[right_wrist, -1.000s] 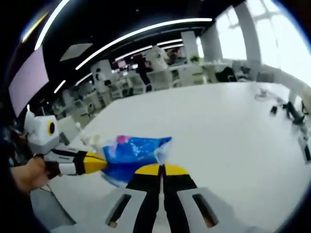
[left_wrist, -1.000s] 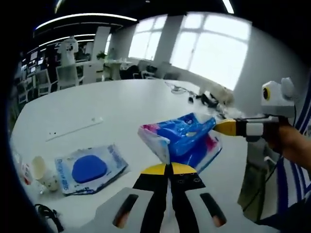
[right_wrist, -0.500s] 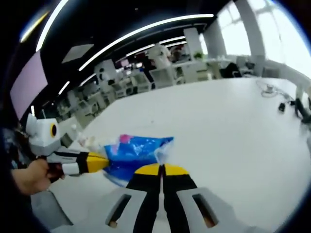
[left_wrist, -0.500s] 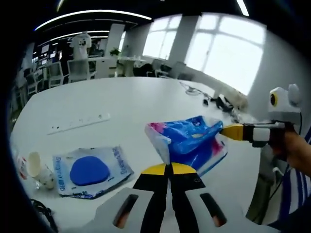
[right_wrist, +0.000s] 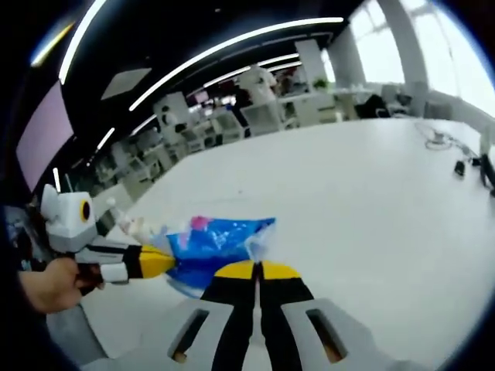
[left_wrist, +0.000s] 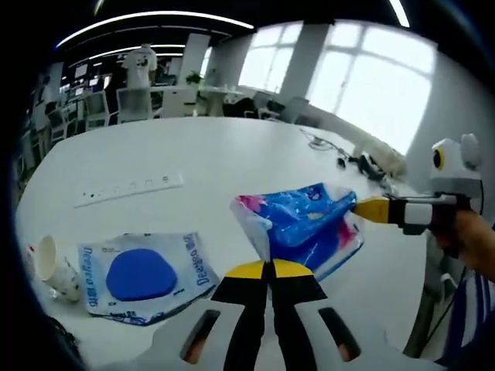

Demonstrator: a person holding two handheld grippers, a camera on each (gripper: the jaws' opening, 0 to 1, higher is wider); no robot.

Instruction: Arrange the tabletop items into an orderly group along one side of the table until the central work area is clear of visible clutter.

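A blue plastic pack with pink and white marks (left_wrist: 298,224) hangs above the white table (left_wrist: 170,158), held at two ends. My left gripper (left_wrist: 269,267) is shut on its white near corner. My right gripper comes in from the right of the left gripper view, its yellow tip (left_wrist: 363,207) shut on the pack's far end. In the right gripper view the same blue pack (right_wrist: 213,243) stretches between my right gripper (right_wrist: 257,268) and the left gripper's yellow tip (right_wrist: 158,263). A flat clear packet with a blue disc (left_wrist: 143,274) lies on the table at lower left.
A paper cup (left_wrist: 54,267) lies on its side at the table's left edge. A white power strip (left_wrist: 128,189) lies further in. Cables and small dark items (left_wrist: 360,162) sit at the far right side. Office chairs and desks stand beyond.
Both views have shifted slightly with the hands. The blue pack stays held between the two grippers, and the packet with the blue disc sits a little closer in the left gripper view.
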